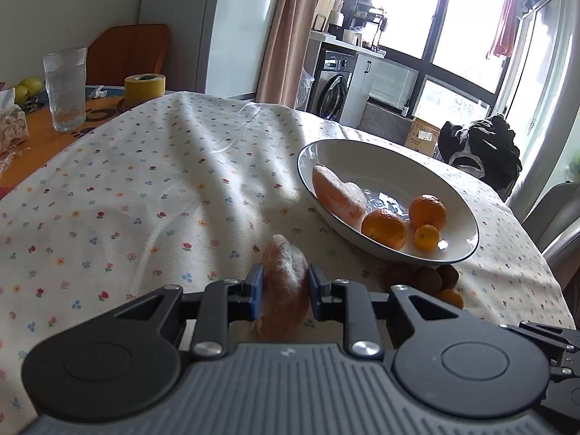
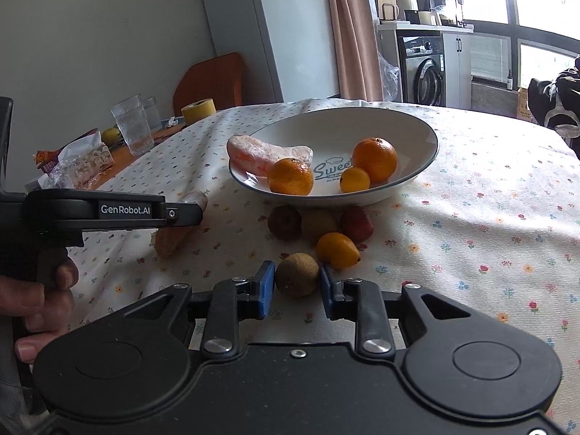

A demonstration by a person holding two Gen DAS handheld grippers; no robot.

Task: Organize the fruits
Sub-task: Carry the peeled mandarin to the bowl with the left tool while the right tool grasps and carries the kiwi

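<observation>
Two hand-held grippers are in use over a surface (image 2: 489, 188) under a flower-print cloth. Left hand-held gripper (image 1: 285, 287): blue pads pressed against both sides of a plastic-wrapped orange fruit piece (image 1: 284, 282), which it holds just above the cloth. Right hand-held gripper (image 2: 297, 287): pads set on either side of a brown round fruit (image 2: 297, 274), touching or nearly so; a firm grip cannot be confirmed. A hand (image 2: 40, 304) grasps the left gripper's handle.

Just beyond the brown fruit lie a small orange kumquat (image 2: 337, 250) and three dull reddish-brown fruits (image 2: 284, 222) against the near rim of a white bowl (image 2: 417, 127). Inside the bowl: a second wrapped piece (image 2: 264, 156), two mandarins (image 2: 375, 158) and one small yellow-orange fruit (image 2: 354, 179).

Farther back stand a ribbed glass (image 1: 65, 87) and a roll of yellow tape (image 1: 145, 88).
</observation>
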